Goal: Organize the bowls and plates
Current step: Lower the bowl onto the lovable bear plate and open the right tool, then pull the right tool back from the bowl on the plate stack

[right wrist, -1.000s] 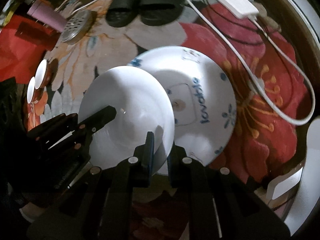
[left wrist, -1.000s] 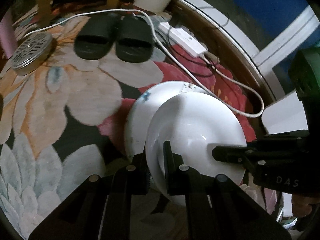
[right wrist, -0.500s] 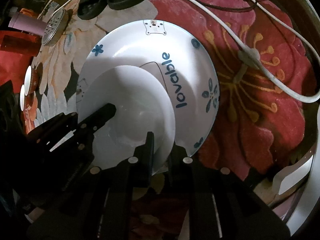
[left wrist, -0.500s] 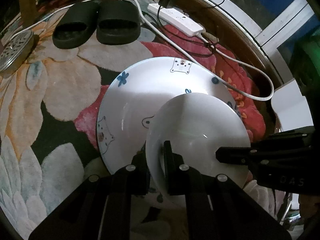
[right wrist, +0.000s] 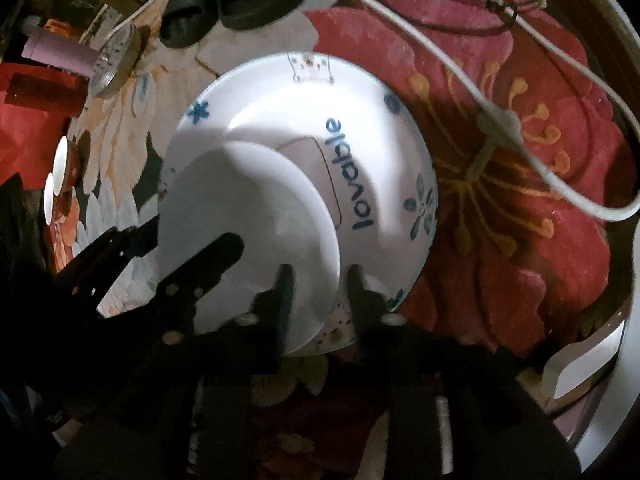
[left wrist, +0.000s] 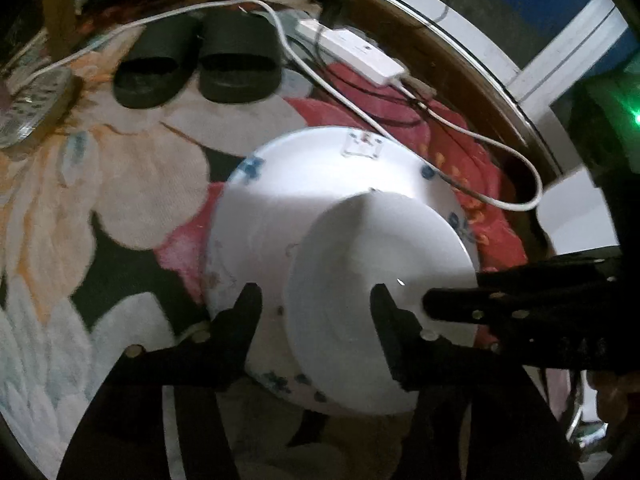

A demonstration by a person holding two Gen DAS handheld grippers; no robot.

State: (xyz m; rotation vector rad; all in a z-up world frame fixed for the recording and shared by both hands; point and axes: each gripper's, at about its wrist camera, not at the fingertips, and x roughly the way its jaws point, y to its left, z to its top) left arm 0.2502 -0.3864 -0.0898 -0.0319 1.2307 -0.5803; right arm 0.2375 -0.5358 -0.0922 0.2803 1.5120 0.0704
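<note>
A plain white plate lies on a larger white plate with blue flowers and the word "lovable", on the floral rug. My left gripper is open, its fingers either side of the small plate's near rim. My right gripper is open too, its fingers straddling the small plate's rim without pinching it. Each gripper shows in the other's view, the right one and the left one.
Black slippers lie at the far side of the rug. A white power strip and its cable run past the plates. A round metal strainer and a pink cup sit at the left.
Both grippers have opened and let go of the small white plate, which now rests on the large patterned plate. It was held above that plate before.
</note>
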